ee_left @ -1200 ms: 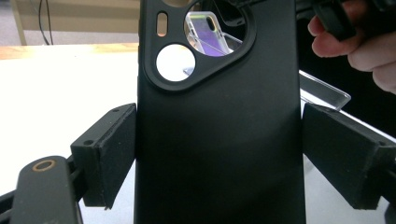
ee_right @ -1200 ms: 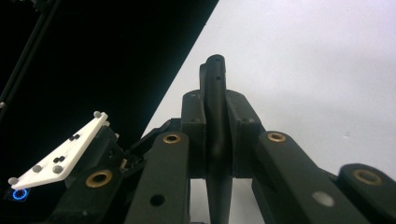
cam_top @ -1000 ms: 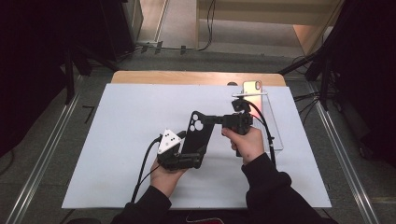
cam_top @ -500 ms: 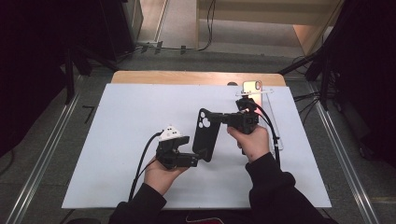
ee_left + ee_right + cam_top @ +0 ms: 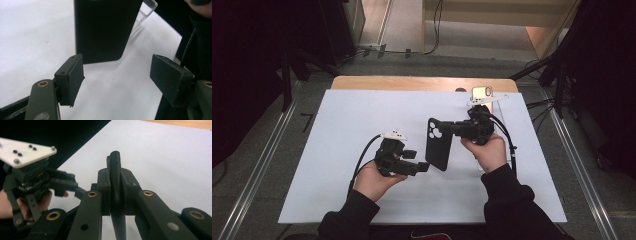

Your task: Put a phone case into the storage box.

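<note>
A black phone case [image 5: 438, 145] with a camera cutout hangs above the white mat [image 5: 352, 125], on edge. My right gripper [image 5: 448, 128] is shut on its upper end; in the right gripper view the pads [image 5: 103, 190] pinch the case's thin edge [image 5: 115, 170]. My left gripper [image 5: 418, 161] sits just left of the case's lower end, apart from it. Its jaws have just been closing, and nothing lies between them. In the left gripper view the gripper [image 5: 117, 75] stands open, with the case's [image 5: 105, 30] dark back a little beyond its pads [image 5: 72, 75].
A clear plastic stand [image 5: 486, 98] with a small yellowish piece on it stands at the mat's far right, behind my right hand. A wooden table edge [image 5: 412, 82] runs along the back. Dark equipment and cables surround the table.
The left gripper has come off the case's lower end and drawn back to the left. The right gripper has carried the case to the right and turned it more on edge.
</note>
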